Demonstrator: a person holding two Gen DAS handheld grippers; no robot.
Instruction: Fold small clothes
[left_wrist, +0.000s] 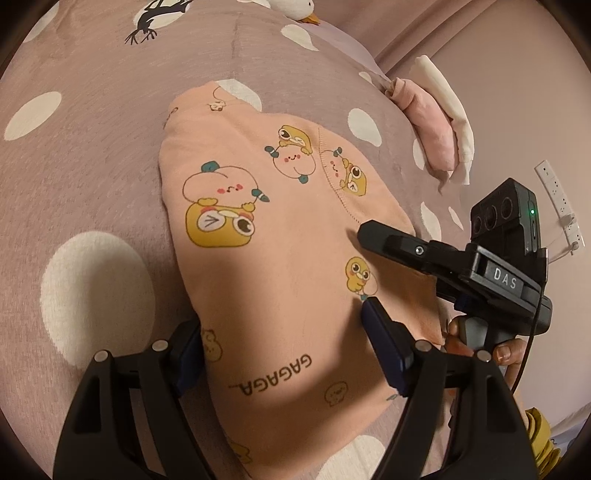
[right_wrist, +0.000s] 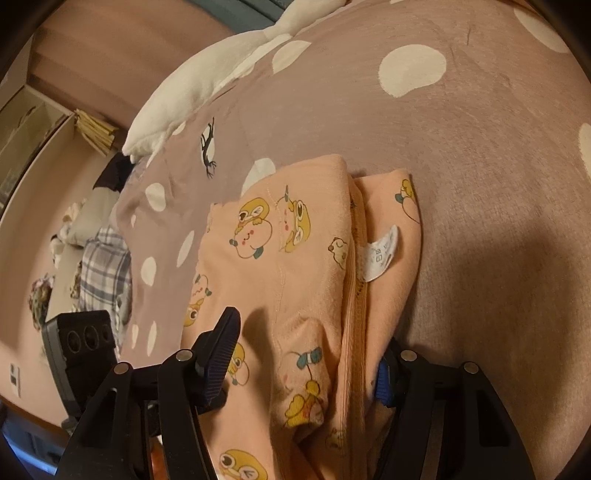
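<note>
Cloth is lying folded on the spotted bedspread: a peach garment printed with cartoon ducks is sitting in the middle of the bed, doubled over at least once, its layers and care label showing along the right edge in the right wrist view. The left gripper is straddling the near end of the garment with jaws standing wide; the pads are not visibly pinching the fabric. The right gripper is also gaping wide around the near edge of the stacked layers, one finger lying on top and the other low beside the fold; whether it is actually clamping is unclear. Already folded pink and white pieces are resting at the far right. This garment looks partway done, likely needing one more fold or a tidy-up.
</note>
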